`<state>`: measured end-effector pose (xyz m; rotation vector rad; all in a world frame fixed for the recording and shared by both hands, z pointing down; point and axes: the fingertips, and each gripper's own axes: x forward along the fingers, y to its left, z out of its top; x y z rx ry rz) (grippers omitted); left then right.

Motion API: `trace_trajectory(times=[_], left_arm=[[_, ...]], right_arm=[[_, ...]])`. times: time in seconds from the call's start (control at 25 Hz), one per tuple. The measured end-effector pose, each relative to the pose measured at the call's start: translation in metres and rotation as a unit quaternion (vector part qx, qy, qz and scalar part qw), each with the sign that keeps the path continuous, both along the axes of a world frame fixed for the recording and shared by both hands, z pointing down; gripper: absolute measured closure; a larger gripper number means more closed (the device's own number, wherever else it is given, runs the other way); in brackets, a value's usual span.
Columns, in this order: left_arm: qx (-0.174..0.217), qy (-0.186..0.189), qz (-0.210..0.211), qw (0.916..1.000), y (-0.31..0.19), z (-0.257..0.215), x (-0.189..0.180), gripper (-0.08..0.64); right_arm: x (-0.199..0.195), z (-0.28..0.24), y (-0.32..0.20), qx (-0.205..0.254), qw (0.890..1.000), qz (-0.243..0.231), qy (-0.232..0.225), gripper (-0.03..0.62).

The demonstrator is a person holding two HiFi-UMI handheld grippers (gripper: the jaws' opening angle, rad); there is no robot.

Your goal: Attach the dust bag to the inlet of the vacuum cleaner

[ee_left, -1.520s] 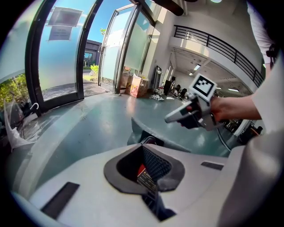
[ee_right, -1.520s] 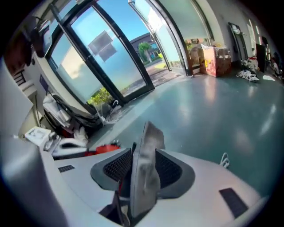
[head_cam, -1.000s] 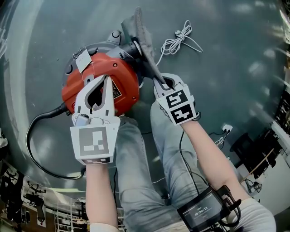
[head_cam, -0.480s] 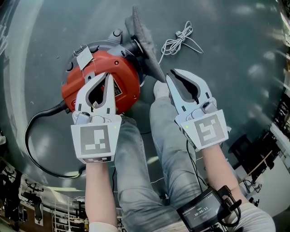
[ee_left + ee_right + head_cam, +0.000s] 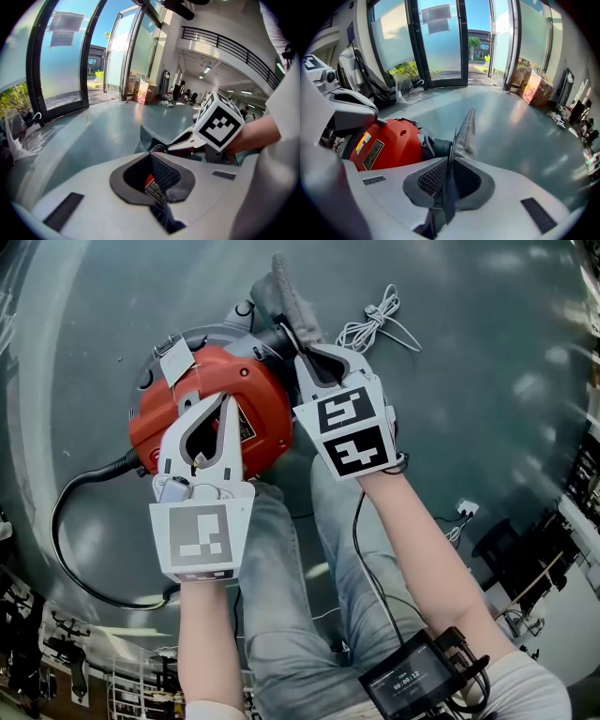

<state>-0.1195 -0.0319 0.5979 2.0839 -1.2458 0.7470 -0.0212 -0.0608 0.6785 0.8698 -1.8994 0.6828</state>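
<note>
The red vacuum cleaner [image 5: 258, 390] lies on the grey floor, with its black inlet [image 5: 272, 338] at the top right of the body. The grey dust bag [image 5: 286, 292] stands up from beside that inlet. My right gripper [image 5: 307, 354] is shut on the bag's lower edge, close to the inlet; in the right gripper view the mesh fabric [image 5: 465, 131] runs between its pads [image 5: 436, 176]. My left gripper [image 5: 222, 401] rests on top of the red housing. It is shut, with a red part and a black label [image 5: 154, 187] pinched between its pads.
A coiled white cord [image 5: 375, 320] lies on the floor to the right of the bag. A black hose [image 5: 70, 521] loops away from the vacuum's left side. The person's jeans-clad legs [image 5: 281, 559] are below the grippers. Glass doors [image 5: 440, 37] stand beyond.
My right gripper swung out to the right, then came up and left along the dust bag to the vacuum's inlet. The left gripper and the vacuum have stayed put.
</note>
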Motion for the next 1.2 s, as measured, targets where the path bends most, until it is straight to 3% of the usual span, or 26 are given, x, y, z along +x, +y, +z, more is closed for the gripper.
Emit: trace_trajectory(times=[0.16, 0.28, 0.44, 0.56, 0.68, 0.8, 1.2], left_arm=[[0.003, -0.006, 0.003, 1.0, 0.0, 0.001, 0.0, 0.554], [0.004, -0.009, 0.006, 0.9999, 0.0, 0.002, 0.0, 0.554], [-0.001, -0.008, 0.011, 0.9999, 0.003, 0.003, 0.0, 0.554], [-0.003, -0.005, 0.011, 0.9999, 0.006, 0.004, 0.001, 0.554], [-0.002, 0.007, 0.024, 0.9997, 0.005, 0.002, -0.001, 0.554], [0.02, 0.03, 0.022, 0.9991, 0.01, -0.044, -0.003, 0.554], [0.105, 0.025, 0.005, 0.9942, 0.055, -0.246, 0.001, 0.554]], right_arm=[[-0.01, 0.005, 0.001, -0.021, 1.0, -0.005, 0.011, 0.566], [-0.013, 0.005, 0.006, -0.016, 0.998, -0.051, 0.032, 0.566], [-0.012, 0.002, 0.006, -0.023, 0.998, -0.054, -0.016, 0.566], [0.01, -0.023, 0.006, 0.005, 0.999, -0.038, -0.031, 0.568], [0.025, -0.059, 0.0, 0.032, 0.996, -0.002, -0.083, 0.569], [0.034, -0.119, -0.005, 0.061, 0.99, 0.005, -0.13, 0.569], [0.064, -0.359, -0.014, 0.167, 0.954, 0.027, -0.246, 0.571]])
